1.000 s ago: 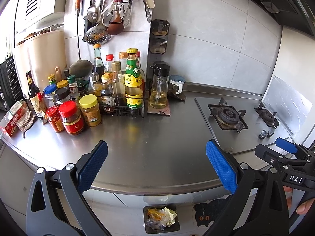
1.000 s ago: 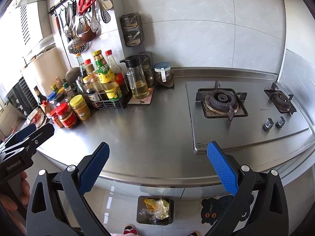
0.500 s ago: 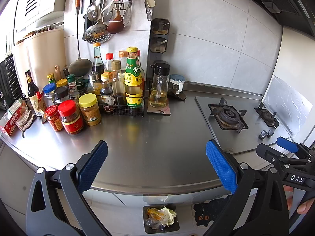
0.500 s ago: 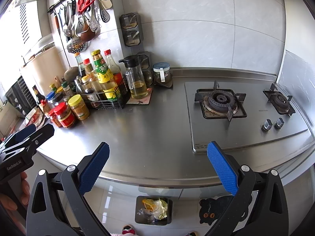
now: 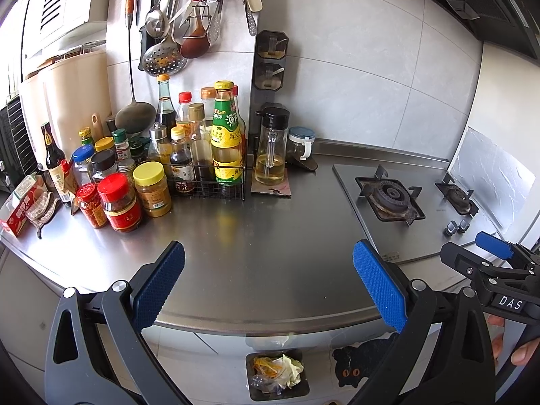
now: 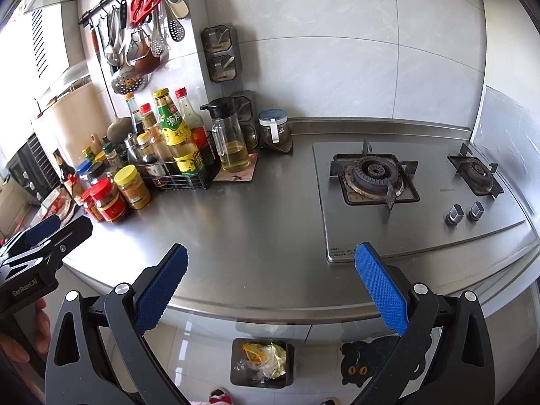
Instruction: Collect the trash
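Both the left hand-held gripper [image 5: 268, 283] and the right hand-held gripper [image 6: 271, 285] gape wide and empty above the steel surface [image 5: 256, 246]; the trash bin [image 5: 277, 376], holding crumpled scraps, sits at lower centre of each frame, below the surface edge; neither is clearly nearer.

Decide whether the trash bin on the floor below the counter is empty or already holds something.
Not empty. The trash bin is an open dark container holding crumpled pale wrappers and an orange scrap, seen from both wrist views.
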Demonstrator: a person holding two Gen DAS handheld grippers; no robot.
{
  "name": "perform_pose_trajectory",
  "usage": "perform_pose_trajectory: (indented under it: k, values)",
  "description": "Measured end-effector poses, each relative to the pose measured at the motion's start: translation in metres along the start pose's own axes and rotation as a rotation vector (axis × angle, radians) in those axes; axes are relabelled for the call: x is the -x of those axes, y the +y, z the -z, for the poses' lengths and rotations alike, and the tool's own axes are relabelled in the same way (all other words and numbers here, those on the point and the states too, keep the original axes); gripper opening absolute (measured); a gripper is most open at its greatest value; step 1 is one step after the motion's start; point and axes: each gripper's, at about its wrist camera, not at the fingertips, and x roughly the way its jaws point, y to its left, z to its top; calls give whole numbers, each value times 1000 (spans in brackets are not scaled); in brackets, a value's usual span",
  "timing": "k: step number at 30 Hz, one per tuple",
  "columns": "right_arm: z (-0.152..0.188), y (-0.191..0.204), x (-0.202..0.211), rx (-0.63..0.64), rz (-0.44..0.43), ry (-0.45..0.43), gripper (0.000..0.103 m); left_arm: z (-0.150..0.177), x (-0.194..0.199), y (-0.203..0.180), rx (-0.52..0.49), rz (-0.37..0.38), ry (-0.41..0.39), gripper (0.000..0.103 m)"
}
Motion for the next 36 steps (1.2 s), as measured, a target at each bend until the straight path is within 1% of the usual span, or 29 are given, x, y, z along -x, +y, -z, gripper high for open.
perform_pose_trajectory:
  k: [8, 25, 27, 36]
  values:
    - [-2, -1, -1, -5, 0, -1, 100, -1, -4, 2, -2, -1, 11, 95]
    - [-4, -4, 1, -6, 7, -18, 100, -3, -1, -1, -14, 8, 5, 95]
    - [-3, -4, 1, -8, 7, -16, 100, -2, -1, -1, -14, 17, 10, 95]
    - [-2, -4, -2, -16, 3, -7, 100, -5, -1, 1, -1, 13, 9, 95]
